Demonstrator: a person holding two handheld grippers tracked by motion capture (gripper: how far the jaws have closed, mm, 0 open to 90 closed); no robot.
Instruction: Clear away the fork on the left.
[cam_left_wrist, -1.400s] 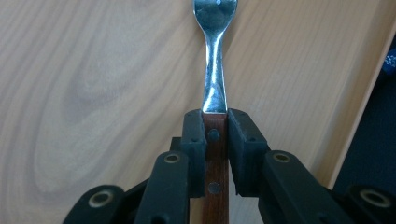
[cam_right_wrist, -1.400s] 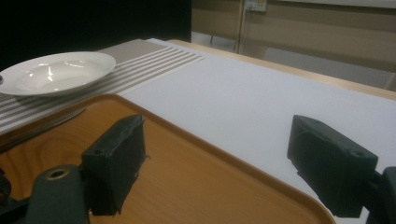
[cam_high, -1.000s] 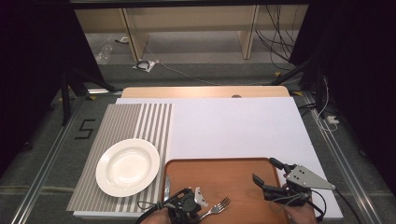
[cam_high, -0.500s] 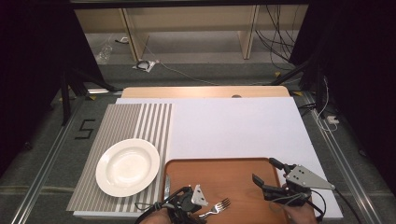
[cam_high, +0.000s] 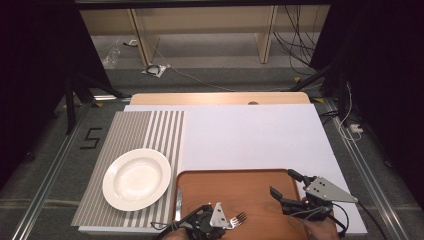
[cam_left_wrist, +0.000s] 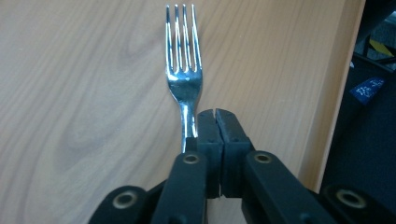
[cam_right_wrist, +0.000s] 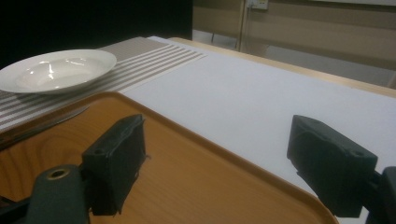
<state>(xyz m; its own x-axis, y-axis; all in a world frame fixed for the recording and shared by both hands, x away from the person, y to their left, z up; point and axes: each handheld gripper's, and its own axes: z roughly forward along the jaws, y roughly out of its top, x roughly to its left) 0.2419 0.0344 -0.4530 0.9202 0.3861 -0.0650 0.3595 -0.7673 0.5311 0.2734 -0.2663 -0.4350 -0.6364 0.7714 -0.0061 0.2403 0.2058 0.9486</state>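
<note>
I count one silver four-tined metal fork (cam_left_wrist: 184, 70), one round white shallow plate (cam_high: 136, 178), one brown wooden tray with rounded corners (cam_high: 240, 187), one grey-and-white striped placemat (cam_high: 131, 135), and one slim metal piece (cam_high: 178, 196) lying along the tray's left edge; I cannot tell what that piece is.

My left tongs (cam_left_wrist: 215, 116) are clamped on the fork's handle, jaws pressed together, the handle pinched against the left jaw. The fork is shiny, its four tines straight and pointing away from me over the wood grain of the tray. From above, the left tongs (cam_high: 220, 222) sit at the tray's near edge with the fork's head poking out to the right. The rest of the handle is hidden behind the jaws.

My right tongs (cam_right_wrist: 224, 163) stand wide apart and hold nothing, over the tray's right side beside the white desk (cam_high: 250, 135). My hands are cut off by the bottom of the high view.
</note>
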